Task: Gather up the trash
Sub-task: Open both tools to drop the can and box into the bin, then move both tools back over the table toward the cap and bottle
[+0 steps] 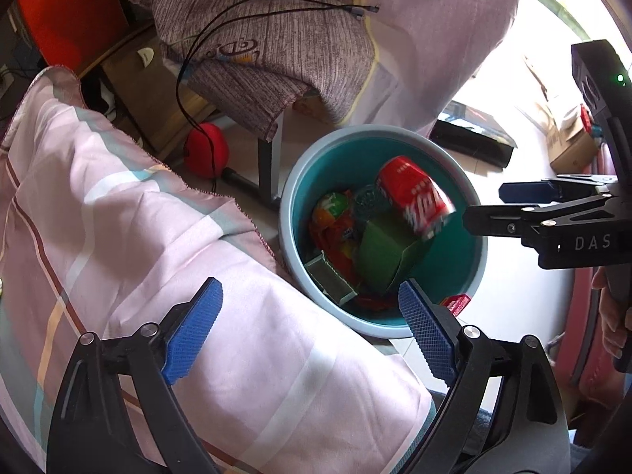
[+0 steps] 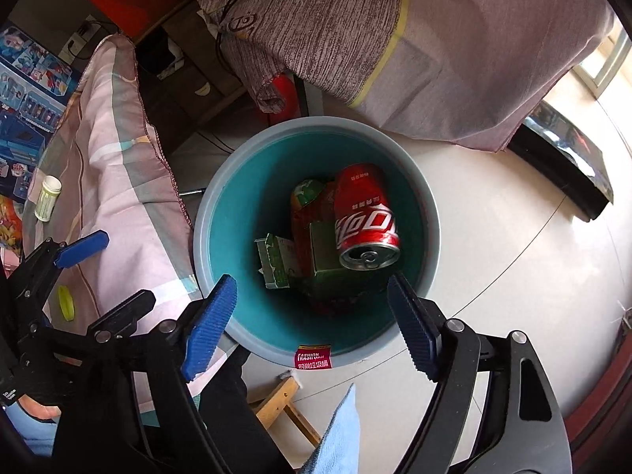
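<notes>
Red can [image 2: 365, 217] lies tilted in the bin [image 2: 237, 213], on top of the other trash, pull-tab end facing up toward the right wrist view. White script on the can side, looks like Chinese Coca-Cola lettering; small print above it too tiny to read. In the left wrist view the can [image 1: 414, 197] is blurred at its lower end, and its lettering cannot be read there.

Bin is teal inside, grey rim, standing on the pale floor [image 2: 513, 276]. Red sticker [image 2: 313, 357] on the near rim reads "FASHION TRASH CAN" with Chinese characters under it. Under the can: green carton [image 2: 328, 252], a smaller green-white box [image 2: 276, 264], orange-green wrapper [image 2: 306, 193]. Wrapper text not legible.

Right gripper [image 2: 312, 324] points steeply down over the near rim of the bin, blue fingers [image 2: 209, 328] spread wide, nothing between them. Seen from the left camera, its body [image 1: 584, 237] shows "DAS" in white letters, rest cut off, and a hand [image 1: 612, 316] holds its grip.

Left gripper [image 1: 312, 331] also points steeply down, over the bed edge just beside the bin, fingers [image 1: 193, 331] wide apart, empty. One finger is above the pink plaid quilt [image 1: 158, 256], the other near the bin rim.

A black cable [image 1: 237, 39] lies on a grey-brown cloth [image 1: 276, 47] beyond the bin.
</notes>
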### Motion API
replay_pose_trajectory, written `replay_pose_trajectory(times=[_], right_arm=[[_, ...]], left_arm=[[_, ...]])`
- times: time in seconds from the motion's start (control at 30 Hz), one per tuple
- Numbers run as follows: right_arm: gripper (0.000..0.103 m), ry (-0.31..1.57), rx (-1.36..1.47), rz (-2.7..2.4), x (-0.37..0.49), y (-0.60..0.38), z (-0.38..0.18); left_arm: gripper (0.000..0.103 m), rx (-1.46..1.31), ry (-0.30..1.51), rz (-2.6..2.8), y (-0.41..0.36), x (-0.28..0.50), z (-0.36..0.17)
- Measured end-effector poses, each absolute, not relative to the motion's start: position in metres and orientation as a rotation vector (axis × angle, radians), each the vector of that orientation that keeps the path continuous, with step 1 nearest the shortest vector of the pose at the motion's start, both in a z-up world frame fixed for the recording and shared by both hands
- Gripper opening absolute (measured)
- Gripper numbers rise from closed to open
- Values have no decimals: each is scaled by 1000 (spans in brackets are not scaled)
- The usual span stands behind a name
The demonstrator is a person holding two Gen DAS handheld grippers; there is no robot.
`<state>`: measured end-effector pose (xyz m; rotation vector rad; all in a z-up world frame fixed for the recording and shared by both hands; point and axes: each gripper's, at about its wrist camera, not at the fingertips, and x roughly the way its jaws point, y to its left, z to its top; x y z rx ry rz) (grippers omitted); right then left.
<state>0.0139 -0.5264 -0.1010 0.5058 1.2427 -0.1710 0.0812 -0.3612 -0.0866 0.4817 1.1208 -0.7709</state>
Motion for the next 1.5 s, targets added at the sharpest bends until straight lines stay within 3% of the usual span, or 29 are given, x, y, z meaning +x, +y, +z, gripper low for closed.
replay_pose_trajectory(times=[0.4, 0.8, 1.5], right_arm=[[85, 1245, 477, -189, 2, -511, -83], [86, 1283, 434, -188, 7, -467, -66], [86, 1329, 19, 84, 66, -286, -53]], left_arm=[[92, 438, 1108, -763, -336, 68, -72], [96, 383, 1049, -709, -276, 66, -48], [97, 232, 1095, -432, -76, 89, -76]])
